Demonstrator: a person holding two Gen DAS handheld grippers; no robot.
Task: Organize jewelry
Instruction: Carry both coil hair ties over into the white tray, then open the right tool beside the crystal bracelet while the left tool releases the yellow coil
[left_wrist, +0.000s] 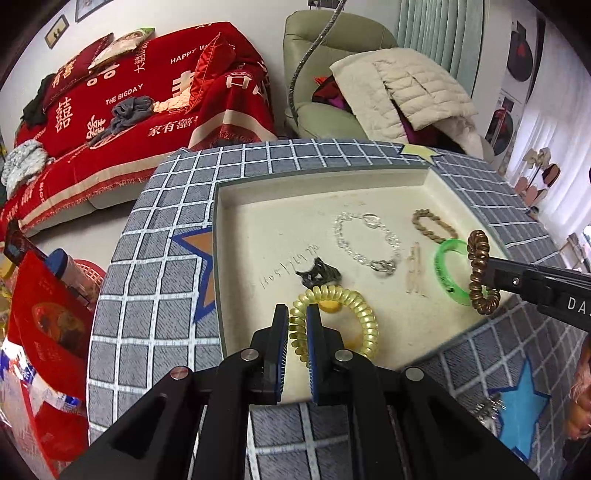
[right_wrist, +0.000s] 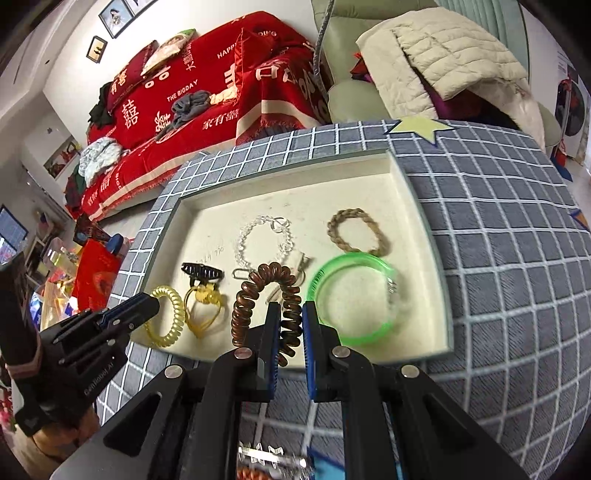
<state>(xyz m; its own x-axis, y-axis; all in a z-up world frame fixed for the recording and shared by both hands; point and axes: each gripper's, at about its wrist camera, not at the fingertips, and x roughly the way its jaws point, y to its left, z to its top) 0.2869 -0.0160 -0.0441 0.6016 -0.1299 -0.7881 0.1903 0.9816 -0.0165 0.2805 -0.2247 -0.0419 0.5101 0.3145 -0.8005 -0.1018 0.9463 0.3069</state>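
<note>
My left hand-held gripper (left_wrist: 297, 326) clamps the yellow translucent spiral coil band (left_wrist: 334, 321); my right hand-held gripper (right_wrist: 287, 325) clamps the brown spiral coil band (right_wrist: 266, 302). Both hang over the cream shallow tray (right_wrist: 413, 192). I lower each onto bare tray floor, clear of the green plastic bangle (right_wrist: 351, 299), before releasing.

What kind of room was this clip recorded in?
Most likely a home living room: a sofa under a red throw, a green armchair piled with a quilted jacket, and framed pictures on the wall.
</note>
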